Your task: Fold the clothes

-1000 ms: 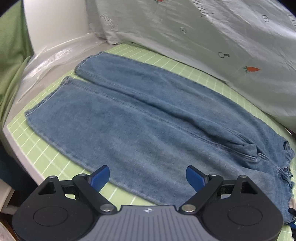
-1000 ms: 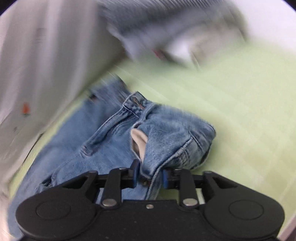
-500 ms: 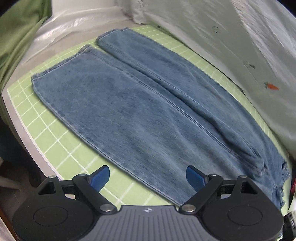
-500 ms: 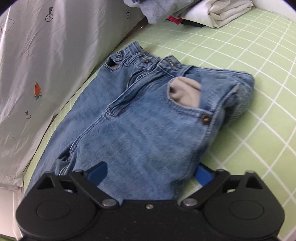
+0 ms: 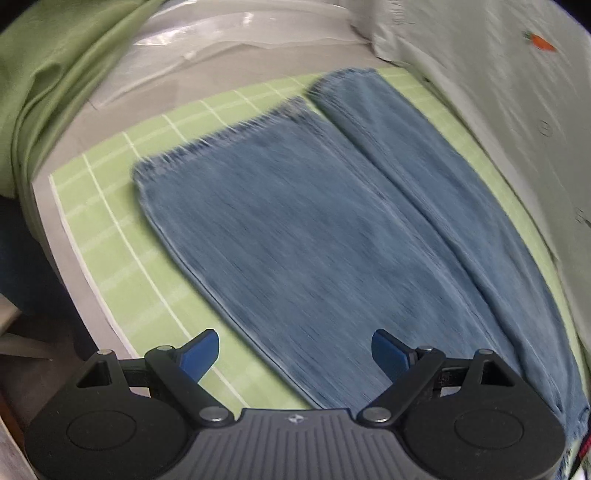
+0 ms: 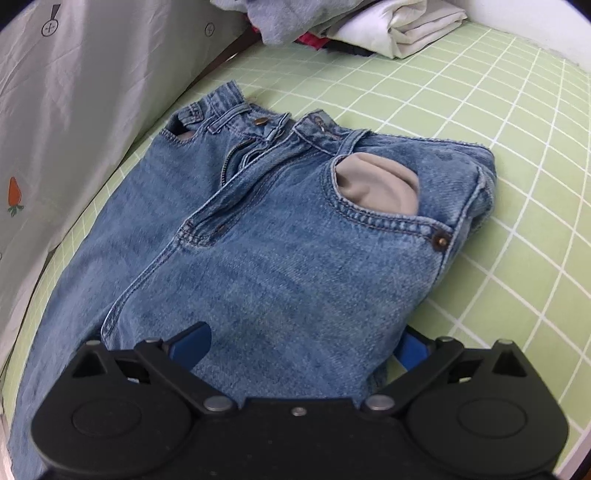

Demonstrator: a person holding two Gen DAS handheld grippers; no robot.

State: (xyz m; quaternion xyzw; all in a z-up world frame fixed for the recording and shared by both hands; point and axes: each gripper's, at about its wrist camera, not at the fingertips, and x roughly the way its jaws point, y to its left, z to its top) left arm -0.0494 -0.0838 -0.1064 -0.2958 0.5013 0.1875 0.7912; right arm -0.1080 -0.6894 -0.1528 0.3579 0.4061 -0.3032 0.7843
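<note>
A pair of blue jeans lies spread along a green grid mat on the desk, legs side by side with the hems toward the upper left of the left wrist frame and the waistband toward the top centre of the right wrist frame. The left gripper hangs above the outer leg at the bottom of its frame, fingers spread wide and holding nothing. The right gripper sits low over the hip at the bottom of its frame, fingers also wide apart and empty — the right-hand one is half hidden by denim.

The risks lie in the cloth's present state. At centre right of the right wrist frame the hip edge is doubled under and a grey pocket lining bulges out; folding over that lump would likely leave a crooked, bulky bundle. The left view is smeared by motion, so a grab made now could catch one layer only, or the mat beneath. The far leg runs close beside a carrot-print sheet at the right of that frame — a wide sweep could snag it. A pile of clothes at the top of the right wrist frame could be bumped if the waist is pushed that way.
</note>
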